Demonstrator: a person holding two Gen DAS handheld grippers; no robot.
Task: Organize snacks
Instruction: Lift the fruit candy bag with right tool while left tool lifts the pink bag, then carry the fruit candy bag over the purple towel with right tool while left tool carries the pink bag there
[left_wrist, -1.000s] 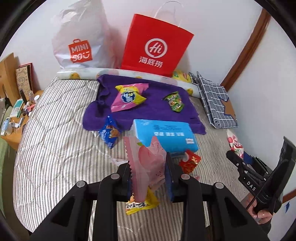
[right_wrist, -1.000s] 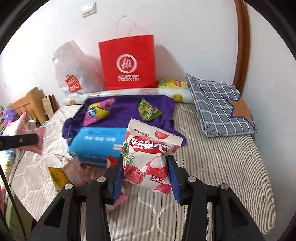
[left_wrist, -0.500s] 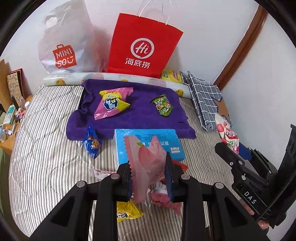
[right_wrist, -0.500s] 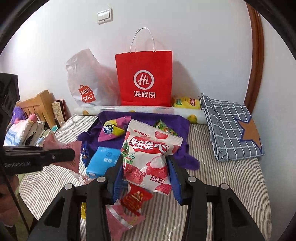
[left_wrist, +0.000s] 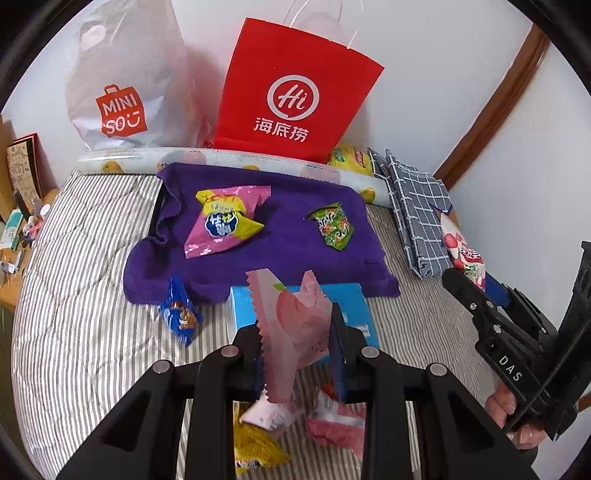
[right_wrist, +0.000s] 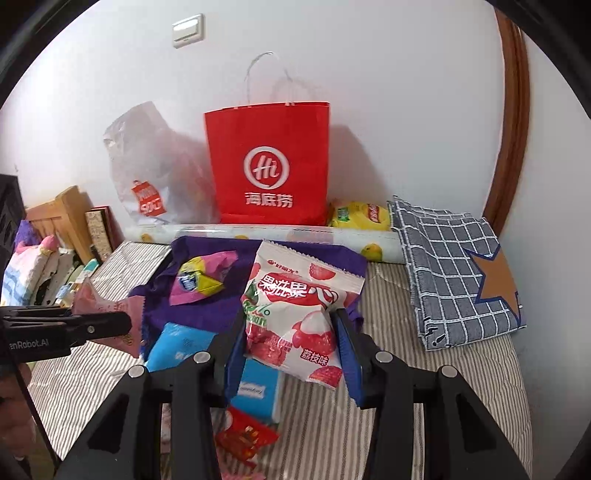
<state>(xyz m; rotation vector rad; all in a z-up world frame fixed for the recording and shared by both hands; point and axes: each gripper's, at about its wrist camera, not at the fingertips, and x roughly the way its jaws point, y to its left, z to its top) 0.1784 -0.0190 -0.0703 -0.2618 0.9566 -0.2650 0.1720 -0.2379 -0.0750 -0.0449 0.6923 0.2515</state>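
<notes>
My left gripper (left_wrist: 297, 350) is shut on a pink peach snack packet (left_wrist: 291, 325), held above the striped bed. My right gripper (right_wrist: 290, 354) is shut on a white lychee snack bag (right_wrist: 299, 314); that bag (left_wrist: 463, 254) also shows at the right of the left wrist view. On the purple towel (left_wrist: 288, 258) lie a pink-and-yellow packet (left_wrist: 225, 221) and a green packet (left_wrist: 332, 227). A blue packet (left_wrist: 179, 314) rests on the bed beside a light blue box (left_wrist: 354, 302). A red paper bag (left_wrist: 291, 92) stands at the wall.
A white plastic Miniso bag (left_wrist: 125, 81) leans by the red bag. A folded checked cloth (right_wrist: 458, 269) lies at the right. Yellow (left_wrist: 255, 446) and pink (left_wrist: 336, 424) packets lie under the left gripper; a red packet (right_wrist: 245, 435) under the right. A wooden shelf (right_wrist: 62, 218) stands left.
Both grippers have moved toward the bags at the wall with their packets; the towel and bags look nearer and larger. The grips on both packets stay the same.
</notes>
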